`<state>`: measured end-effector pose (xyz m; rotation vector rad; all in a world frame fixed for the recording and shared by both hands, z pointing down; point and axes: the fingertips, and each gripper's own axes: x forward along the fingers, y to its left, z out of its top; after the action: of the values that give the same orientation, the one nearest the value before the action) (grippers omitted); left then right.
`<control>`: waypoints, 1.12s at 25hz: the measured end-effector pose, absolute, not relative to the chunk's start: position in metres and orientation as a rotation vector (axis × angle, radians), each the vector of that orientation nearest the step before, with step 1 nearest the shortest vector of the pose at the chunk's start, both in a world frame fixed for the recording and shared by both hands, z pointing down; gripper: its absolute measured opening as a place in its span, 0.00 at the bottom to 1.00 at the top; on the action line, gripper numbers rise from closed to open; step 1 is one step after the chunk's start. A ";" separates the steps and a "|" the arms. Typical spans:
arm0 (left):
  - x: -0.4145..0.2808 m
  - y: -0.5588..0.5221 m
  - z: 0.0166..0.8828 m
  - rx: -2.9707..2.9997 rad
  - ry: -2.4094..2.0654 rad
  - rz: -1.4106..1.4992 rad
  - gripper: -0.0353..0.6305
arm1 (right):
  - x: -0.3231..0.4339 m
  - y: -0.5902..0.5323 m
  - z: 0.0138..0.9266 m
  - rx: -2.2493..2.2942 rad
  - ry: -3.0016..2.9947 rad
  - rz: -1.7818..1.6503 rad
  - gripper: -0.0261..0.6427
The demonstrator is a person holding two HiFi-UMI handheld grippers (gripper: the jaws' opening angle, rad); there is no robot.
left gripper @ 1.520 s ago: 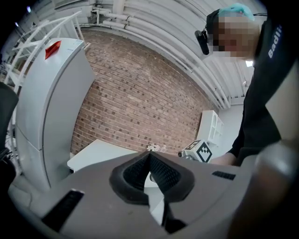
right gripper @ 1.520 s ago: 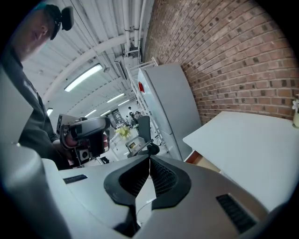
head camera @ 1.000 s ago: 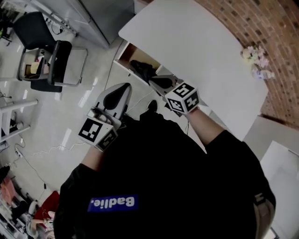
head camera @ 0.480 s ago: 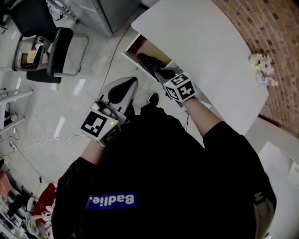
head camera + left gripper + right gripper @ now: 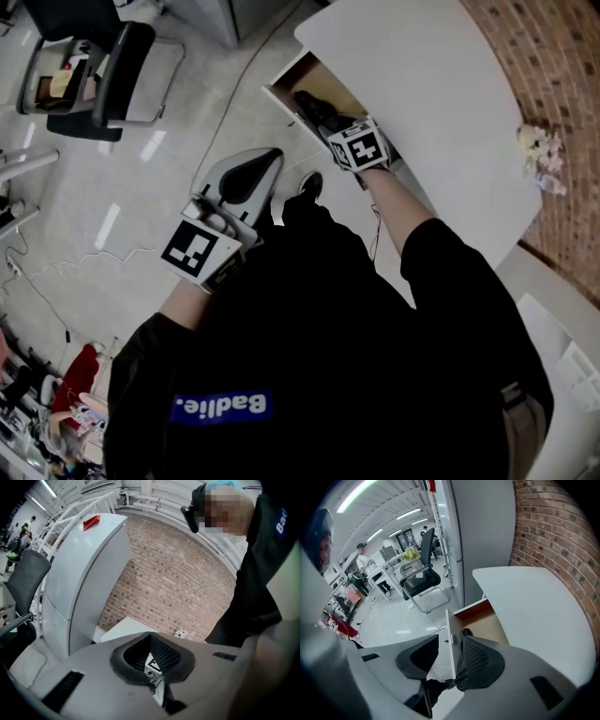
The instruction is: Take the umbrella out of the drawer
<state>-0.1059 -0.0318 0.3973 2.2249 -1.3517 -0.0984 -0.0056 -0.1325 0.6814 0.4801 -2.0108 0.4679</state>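
Nearest: person's black top (image 5: pixel 309 356), both arms out in front.

Left tongs (image 5: pixel 261 167): held over the pale floor (image 5: pixel 141 178), well short of the drawer. Jaws pressed together at the tips, nothing in them.

Right tongs (image 5: pixel 450 644): pointed steeply down at the drawer (image 5: pixel 490 623). Jaws spread, having just been opening. The drawer's white front panel (image 5: pixel 449 620) stands edge-on in the gap. One jaw hangs outside the front, the other inside, over the contents. Pads press on nothing.

The drawer is pulled out from under the white counter (image 5: pixel 422 84), with a wooden inside. In it lies one dark folded umbrella (image 5: pixel 314 105), close behind the front panel and directly under the inner jaw (only a small dark end of it shows past that jaw in the right gripper view). Behind the umbrella the wooden bottom is bare as far as can be seen; the part under the counter top is hidden.

On the counter, a small bunch of pale flowers (image 5: pixel 541 150) sits at the far edge, against the brick wall (image 5: pixel 553 56).

Off to the left, across the floor, stands a black office chair (image 5: pixel 117 66).
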 end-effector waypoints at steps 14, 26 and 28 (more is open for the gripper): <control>-0.133 -0.036 0.421 2.146 -1.470 -0.120 0.05 | -0.012 -0.139 0.796 0.342 -1.754 0.473 0.34; -0.140 -0.030 0.438 2.085 -1.543 -0.084 0.05 | 0.019 -0.156 0.863 0.319 -1.527 0.449 0.37; -0.138 -0.032 0.441 2.083 -1.539 -0.080 0.05 | 0.022 -0.156 0.873 0.313 -1.509 0.458 0.37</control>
<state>-0.1381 -0.0324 0.4414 2.0825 -1.5387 -0.0803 0.0215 -0.1556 0.8725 0.3131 -1.5085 0.4583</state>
